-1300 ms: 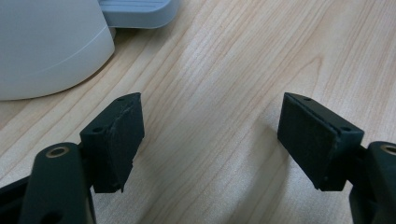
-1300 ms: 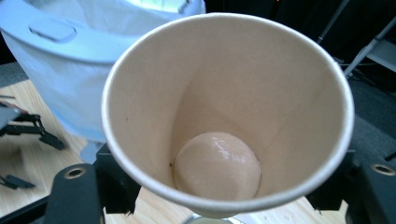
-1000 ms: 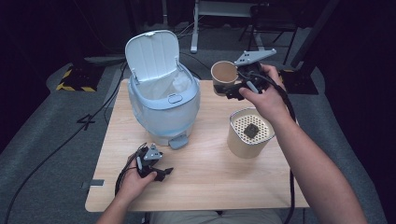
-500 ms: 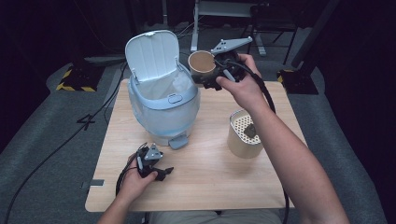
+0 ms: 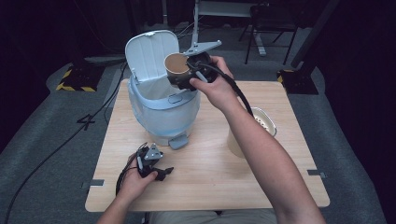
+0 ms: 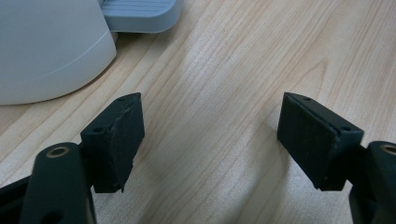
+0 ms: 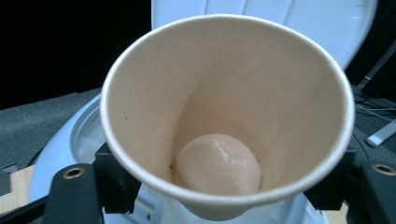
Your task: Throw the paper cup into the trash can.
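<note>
A tan paper cup (image 5: 176,64) hangs tilted over the open mouth of a pale blue pedal bin (image 5: 163,112), in front of the bin's raised white lid (image 5: 150,52). My right gripper (image 5: 183,74) is shut on it. In the right gripper view the empty cup (image 7: 224,116) sits between the two black jaws, with the bin's rim (image 7: 70,140) below and the lid (image 7: 261,14) behind. My left gripper (image 5: 161,172) rests on the wooden table (image 5: 210,182) near its front left. Its jaws stand wide open (image 6: 208,140) over bare wood, close to the bin's wall (image 6: 46,46) and pedal (image 6: 140,14).
A beige canister with a perforated top (image 5: 264,122) stands at the table's right, partly hidden by the right forearm. The bin's foot pedal (image 5: 179,141) juts toward the front. Dark floor, cables and a desk frame surround the table.
The right hand has carried the cup leftward from above the table's right back area to over the open bin. The left hand has kept still.
</note>
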Action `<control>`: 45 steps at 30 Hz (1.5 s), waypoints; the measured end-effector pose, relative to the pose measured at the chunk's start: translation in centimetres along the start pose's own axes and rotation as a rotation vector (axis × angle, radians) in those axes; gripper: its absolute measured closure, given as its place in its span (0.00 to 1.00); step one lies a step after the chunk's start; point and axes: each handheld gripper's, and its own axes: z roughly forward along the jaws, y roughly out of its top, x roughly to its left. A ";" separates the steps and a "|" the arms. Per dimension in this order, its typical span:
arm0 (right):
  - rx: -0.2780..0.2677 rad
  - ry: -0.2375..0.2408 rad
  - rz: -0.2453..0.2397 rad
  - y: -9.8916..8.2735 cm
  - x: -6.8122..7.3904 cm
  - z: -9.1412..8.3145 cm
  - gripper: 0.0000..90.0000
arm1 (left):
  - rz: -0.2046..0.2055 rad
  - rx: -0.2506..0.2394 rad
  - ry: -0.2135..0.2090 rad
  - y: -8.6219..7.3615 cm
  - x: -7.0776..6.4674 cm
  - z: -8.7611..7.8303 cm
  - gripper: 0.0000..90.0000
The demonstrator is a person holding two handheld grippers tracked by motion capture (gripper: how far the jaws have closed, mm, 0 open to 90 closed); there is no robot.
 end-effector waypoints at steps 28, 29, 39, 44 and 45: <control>0.018 0.013 0.054 0.3 0.8 1.6 0.17 | 0.000 0.000 0.000 0.0 0.0 0.0 0.26; 0.016 0.013 0.053 0.3 0.7 1.2 0.17 | 0.000 0.000 0.000 0.0 0.0 0.0 0.26; -0.017 0.033 0.057 -0.7 0.0 -3.6 0.17 | 0.009 -0.003 -0.002 -0.2 0.6 -0.2 0.26; 0.000 -0.005 0.066 -1.8 -0.5 -6.5 0.17 | 0.010 -0.002 -0.002 -0.2 0.6 -0.2 0.27; -0.007 -0.007 0.064 -2.0 -0.6 -7.0 0.17 | 0.010 -0.002 -0.002 -0.2 0.6 -0.2 0.26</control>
